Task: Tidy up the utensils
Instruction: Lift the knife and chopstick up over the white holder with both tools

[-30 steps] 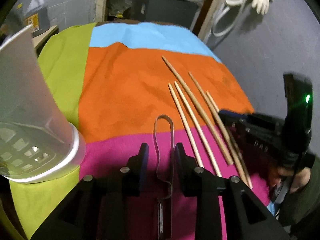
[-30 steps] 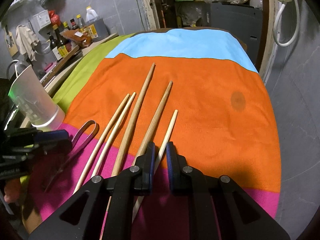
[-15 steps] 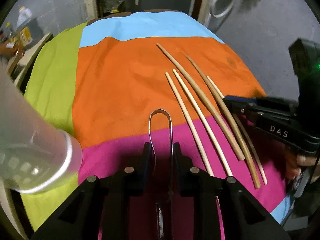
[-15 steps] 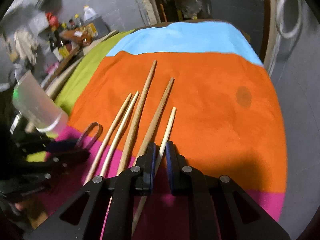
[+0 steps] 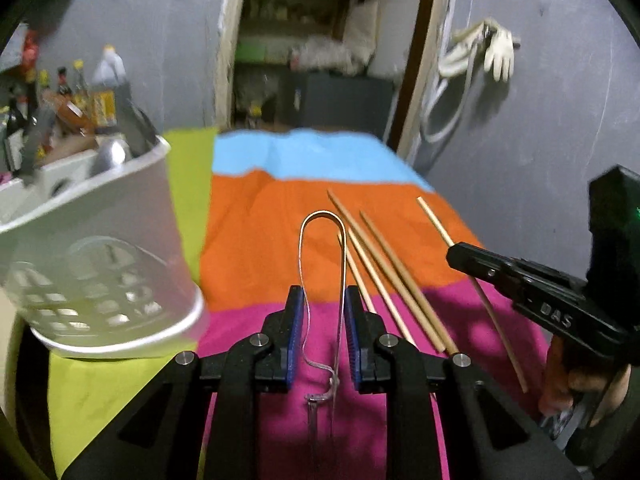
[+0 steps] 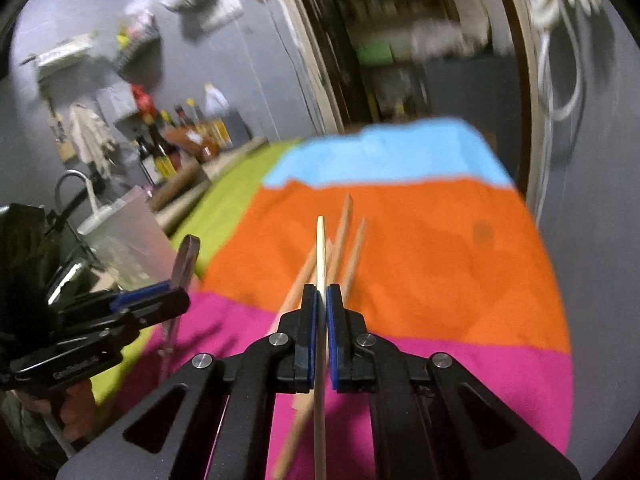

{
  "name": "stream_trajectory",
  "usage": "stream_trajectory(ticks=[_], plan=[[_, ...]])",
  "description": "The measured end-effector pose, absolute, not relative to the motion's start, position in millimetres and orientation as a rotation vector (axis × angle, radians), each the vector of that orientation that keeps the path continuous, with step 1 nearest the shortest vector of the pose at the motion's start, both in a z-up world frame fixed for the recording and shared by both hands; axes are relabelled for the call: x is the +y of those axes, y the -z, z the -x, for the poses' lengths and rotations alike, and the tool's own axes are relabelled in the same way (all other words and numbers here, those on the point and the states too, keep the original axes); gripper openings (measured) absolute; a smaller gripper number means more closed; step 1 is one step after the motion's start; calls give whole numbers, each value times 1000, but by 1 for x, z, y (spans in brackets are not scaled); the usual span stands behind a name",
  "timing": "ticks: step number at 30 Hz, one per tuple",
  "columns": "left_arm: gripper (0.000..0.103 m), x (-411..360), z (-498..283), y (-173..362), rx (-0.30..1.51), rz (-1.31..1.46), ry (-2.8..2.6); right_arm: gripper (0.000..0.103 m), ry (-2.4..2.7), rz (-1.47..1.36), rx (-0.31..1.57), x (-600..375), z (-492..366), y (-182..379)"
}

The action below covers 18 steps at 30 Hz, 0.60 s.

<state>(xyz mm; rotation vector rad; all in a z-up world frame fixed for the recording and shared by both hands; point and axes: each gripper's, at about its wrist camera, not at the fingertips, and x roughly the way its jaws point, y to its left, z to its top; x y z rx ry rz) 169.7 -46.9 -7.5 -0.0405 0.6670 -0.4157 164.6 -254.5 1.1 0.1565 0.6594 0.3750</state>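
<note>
Tongs (image 5: 322,280) point away from the holder, long axis along the L gripper's (image 5: 321,334) fingers, looped end out front over the orange band of the cloth (image 5: 256,236). L jaws are narrowly parted, blue pads pressing both tong arms, tongs lifted off the cloth. Chopstick (image 6: 320,280) in the R gripper (image 6: 321,334) runs straight ahead along its fingers, far tip raised over the orange band, near end sticking out behind. R jaws are pinched tight on it. Other chopsticks (image 5: 394,280) lie on the cloth betw. the two grippers, slanting across orange and pink. White caddy (image 5: 100,264) stands left of the tongs, on the green strip.
</note>
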Motion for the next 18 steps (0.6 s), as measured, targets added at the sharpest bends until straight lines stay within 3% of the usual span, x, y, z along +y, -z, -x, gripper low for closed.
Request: stream_trajectory(ticks=[11,18], plan=[[16,-3,-160,-65,405,146,365,3,-485,-207,220,-201,-151,-63],[16,48,-160,-118,320,173,295,3,-594,-307,69,-159,-174,-101]])
